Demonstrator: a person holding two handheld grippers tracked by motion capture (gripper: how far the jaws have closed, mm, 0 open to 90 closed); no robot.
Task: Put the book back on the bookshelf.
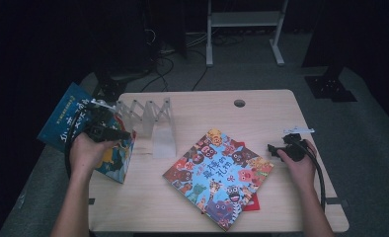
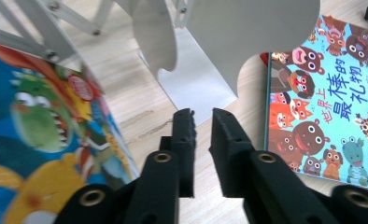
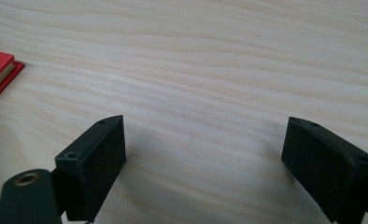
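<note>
- The landmark is the white metal accordion-style book rack (image 1: 150,123), standing on the pale wooden counter (image 1: 261,106) toward its far left part.
- A colourful picture book with a green dinosaur on its cover (image 1: 114,157) leans tilted just left of the rack, at the counter's left edge; in the left gripper view its cover (image 2: 37,140) rises beside the jaws.
- The left hand-held gripper (image 1: 111,133) sits just left of the rack, close above that book. Its jaws stand a narrow gap apart (image 2: 201,135) with nothing between them, so it is released.
- A blue square picture book covered in cartoon animals (image 1: 217,170) lies flat to the right of the rack, on top of a red book (image 1: 252,202).
- The right hand-held gripper (image 1: 276,149) rests well to the right of the rack, past the animal book, jaws spread wide (image 3: 203,158) over bare wood, released.
</note>
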